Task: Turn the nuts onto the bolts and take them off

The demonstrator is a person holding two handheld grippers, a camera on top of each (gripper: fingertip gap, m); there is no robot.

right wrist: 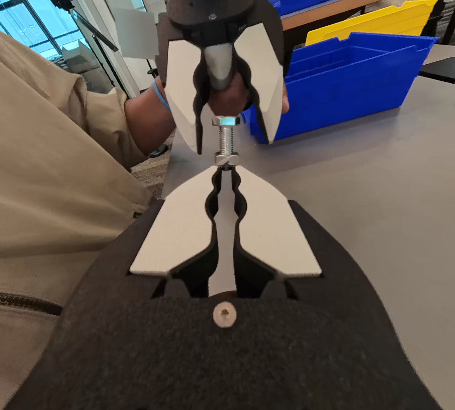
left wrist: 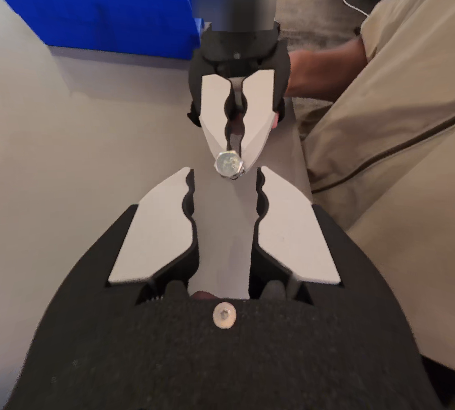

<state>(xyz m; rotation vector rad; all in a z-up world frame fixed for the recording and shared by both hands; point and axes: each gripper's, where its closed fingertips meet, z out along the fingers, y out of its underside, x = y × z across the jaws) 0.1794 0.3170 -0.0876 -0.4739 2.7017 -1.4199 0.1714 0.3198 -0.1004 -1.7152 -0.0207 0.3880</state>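
The bolt was held in the air above the table, its long axis running straight from one gripper to the other. The right gripper was closed on the threaded end. Its tips appeared to pinch the stub of thread just past the nut, though whether they also bore on the nut's flats could not be told. The nut sat low on the shank, close against those tips, with bare thread between it and the head. The head pointed away from the right gripper and directly at the left gripper, whose camera saw it face-on. That gripper was spread wide and empty, its fingers flanking the head on both sides without touching it. The left gripper was therefore the free tool, facing the bolt end-on. It would probably need to advance along the axis to reach the nut, or close where it was to take the head. Any sideways tilt risked prying the bolt out of the right gripper's narrow hold. A blue bin stood on the table behind, well apart from the work.
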